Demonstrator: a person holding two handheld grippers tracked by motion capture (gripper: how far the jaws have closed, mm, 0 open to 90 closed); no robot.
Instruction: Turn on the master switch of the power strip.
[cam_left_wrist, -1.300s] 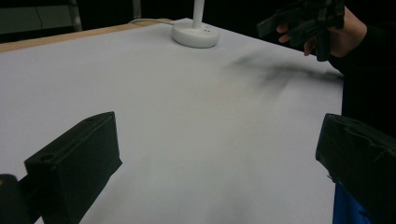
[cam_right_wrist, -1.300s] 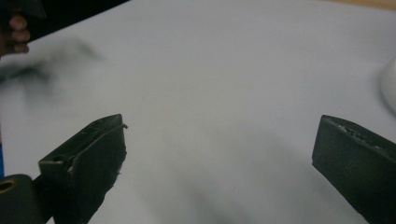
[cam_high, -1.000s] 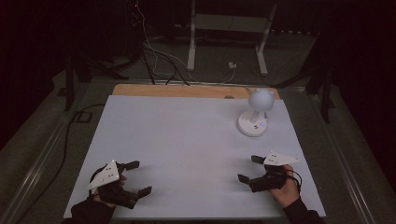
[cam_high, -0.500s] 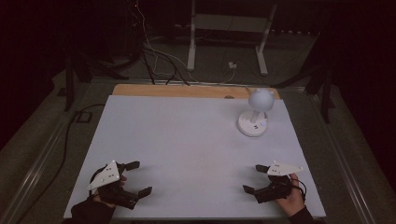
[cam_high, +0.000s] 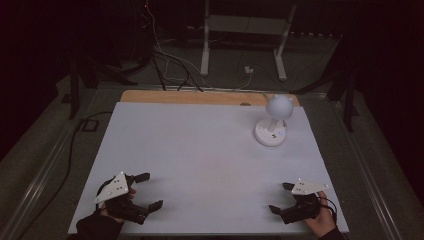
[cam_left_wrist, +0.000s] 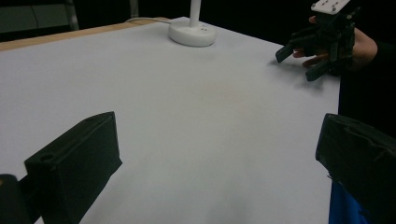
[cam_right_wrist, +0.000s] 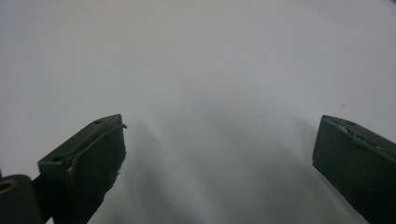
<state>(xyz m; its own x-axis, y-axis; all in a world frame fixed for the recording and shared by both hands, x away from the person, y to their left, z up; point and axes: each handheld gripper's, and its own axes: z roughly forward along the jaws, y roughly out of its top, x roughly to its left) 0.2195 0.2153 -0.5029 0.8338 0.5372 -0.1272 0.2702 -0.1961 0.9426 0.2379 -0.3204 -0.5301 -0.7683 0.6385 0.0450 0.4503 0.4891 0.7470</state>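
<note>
right gripper (cam_high: 283, 198): slid back toward the person over the last second, now parked at the table's 5 o'clock corner, jaws spread wide, nothing between them.
left gripper (cam_high: 145, 190): hasn't budged, sits at 7 o'clock, jaws also wide apart and empty.
lamp (cam_high: 274, 122): small white desk lamp, upright at about 1 o'clock on the table (cam_high: 200, 150), well apart from both grippers, untouched.
what it means: looks like both hands are resting at the near edge, so no reach for the lamp has started.
</note>
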